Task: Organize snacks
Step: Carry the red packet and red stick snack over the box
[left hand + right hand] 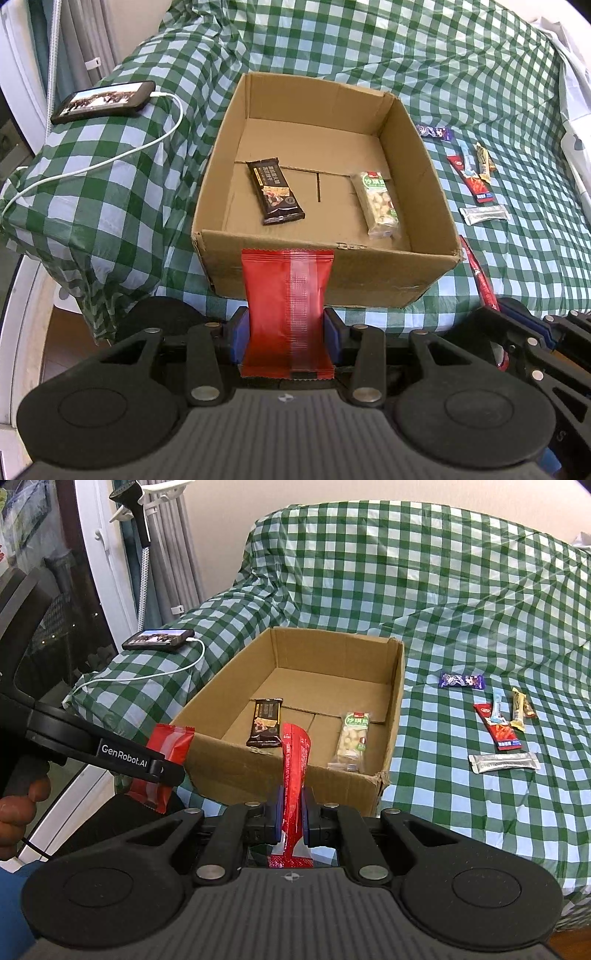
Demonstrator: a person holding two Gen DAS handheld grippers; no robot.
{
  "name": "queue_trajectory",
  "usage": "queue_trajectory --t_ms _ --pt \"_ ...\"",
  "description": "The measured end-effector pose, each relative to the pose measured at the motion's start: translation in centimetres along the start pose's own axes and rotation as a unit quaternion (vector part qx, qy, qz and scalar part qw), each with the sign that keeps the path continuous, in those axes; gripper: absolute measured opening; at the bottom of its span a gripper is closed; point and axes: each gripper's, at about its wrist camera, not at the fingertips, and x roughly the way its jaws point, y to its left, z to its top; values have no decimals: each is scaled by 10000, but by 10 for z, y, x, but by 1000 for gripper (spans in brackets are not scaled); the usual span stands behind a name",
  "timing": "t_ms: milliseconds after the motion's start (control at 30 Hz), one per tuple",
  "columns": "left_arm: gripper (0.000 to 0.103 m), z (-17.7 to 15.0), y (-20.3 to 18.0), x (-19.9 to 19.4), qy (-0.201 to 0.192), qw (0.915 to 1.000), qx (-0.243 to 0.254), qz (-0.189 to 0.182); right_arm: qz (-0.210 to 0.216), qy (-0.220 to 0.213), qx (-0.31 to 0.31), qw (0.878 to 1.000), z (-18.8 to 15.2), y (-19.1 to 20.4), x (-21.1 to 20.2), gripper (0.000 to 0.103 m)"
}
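An open cardboard box [332,269] [391,716] sits on the green checked cloth. Inside lie a dark brown bar [275,192] [266,722] and a clear pack with a green label [376,205] [352,738]. My left gripper [286,332] is shut on a wide red packet [288,295] [168,753], held just in front of the box's near wall. My right gripper [291,812] is shut on a slim red stick pack [295,760] [484,280], also before the near wall, at its right corner.
Several loose snacks lie on the cloth right of the box: a purple bar [461,681], a red pack [496,727], a yellow one [519,709] and a silver stick [504,762]. A phone [103,101] with a white cable rests on the raised left side. A hand [18,812] grips the left tool.
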Motion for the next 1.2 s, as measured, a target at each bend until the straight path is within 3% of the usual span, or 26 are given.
queue_trajectory --t_ms 333,700,1200 --pt "46 21 14 9 -42 9998 -173 6 -23 62 -22 10000 9 0 14 10" --pt "46 76 20 20 -298 9992 -267 36 -8 -56 -18 10000 47 -4 49 10" --pt "46 154 11 91 -161 9995 -111 256 -16 -166 230 9996 104 -39 130 10"
